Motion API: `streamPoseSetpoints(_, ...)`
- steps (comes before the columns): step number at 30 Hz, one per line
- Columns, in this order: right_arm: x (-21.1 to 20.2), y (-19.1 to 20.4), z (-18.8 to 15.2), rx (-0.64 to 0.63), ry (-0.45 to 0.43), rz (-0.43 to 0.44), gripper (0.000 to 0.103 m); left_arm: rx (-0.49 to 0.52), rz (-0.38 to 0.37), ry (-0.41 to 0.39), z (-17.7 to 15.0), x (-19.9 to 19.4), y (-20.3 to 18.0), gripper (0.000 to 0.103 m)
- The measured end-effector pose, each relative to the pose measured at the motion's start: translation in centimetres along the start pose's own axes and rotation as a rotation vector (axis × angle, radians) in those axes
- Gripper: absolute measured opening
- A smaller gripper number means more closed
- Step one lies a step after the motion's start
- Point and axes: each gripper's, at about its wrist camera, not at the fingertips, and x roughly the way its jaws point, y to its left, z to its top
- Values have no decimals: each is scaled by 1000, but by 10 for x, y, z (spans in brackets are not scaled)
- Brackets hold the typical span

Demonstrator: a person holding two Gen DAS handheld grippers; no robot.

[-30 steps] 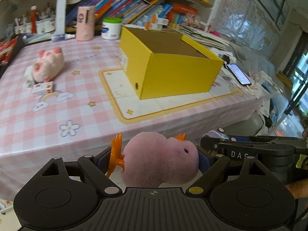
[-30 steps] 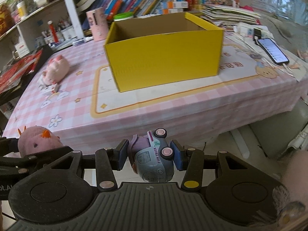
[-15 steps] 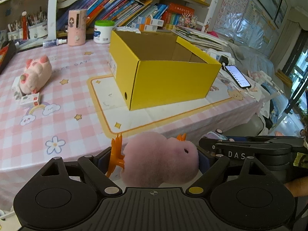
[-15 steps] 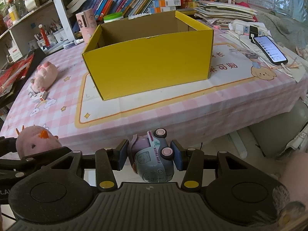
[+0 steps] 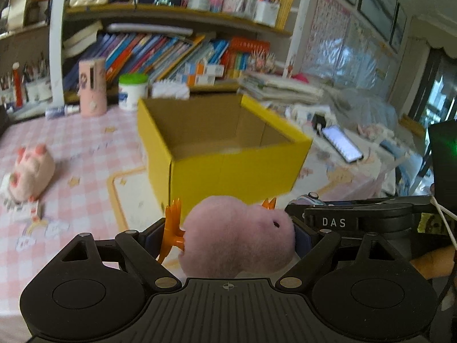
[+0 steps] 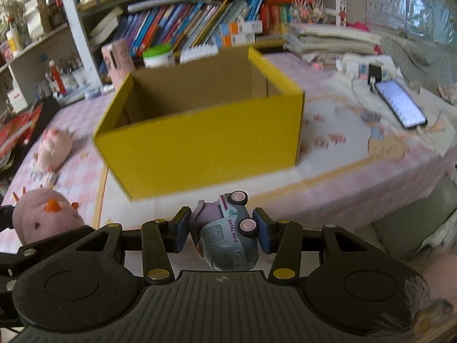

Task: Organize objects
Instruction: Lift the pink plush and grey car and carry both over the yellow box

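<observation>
An open yellow cardboard box (image 5: pixel 237 171) (image 6: pixel 205 143) stands on the pink checked tablecloth (image 5: pixel 85 200), straight ahead of both grippers. My left gripper (image 5: pixel 228 234) is shut on a fuzzy pink plush toy (image 5: pixel 237 237) with orange spikes, held over the table's near edge; the same plush toy (image 6: pixel 42 217) shows at the left of the right wrist view. My right gripper (image 6: pixel 221 228) is shut on a small grey-blue toy truck (image 6: pixel 228 234) with pink wheels, just short of the table edge. The box looks empty as far as its inside shows.
A pale pink plush pig (image 5: pixel 31 171) (image 6: pixel 54 148) lies on the table's left side by a small card box (image 5: pixel 25 210). A phone (image 5: pixel 342 143) (image 6: pixel 400 103) charges at the right. A pink cylinder (image 5: pixel 92 85), a green-lidded jar (image 5: pixel 132 91) and bookshelves stand behind the box.
Both grippers have moved forward and slightly up toward the yellow box, which now looms larger and shows more of its inside. Each still holds its toy as before.
</observation>
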Motion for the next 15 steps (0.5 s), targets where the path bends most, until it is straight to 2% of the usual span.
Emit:
streamPoseSetpoints(8,1,-21,64,-41,-154,10,44,22,26,-122,45,21,-10,88)
streamPoseSetpoints(15,23,-37,110,-94,-208,49,44,40,92,-109,69,61,-19,87)
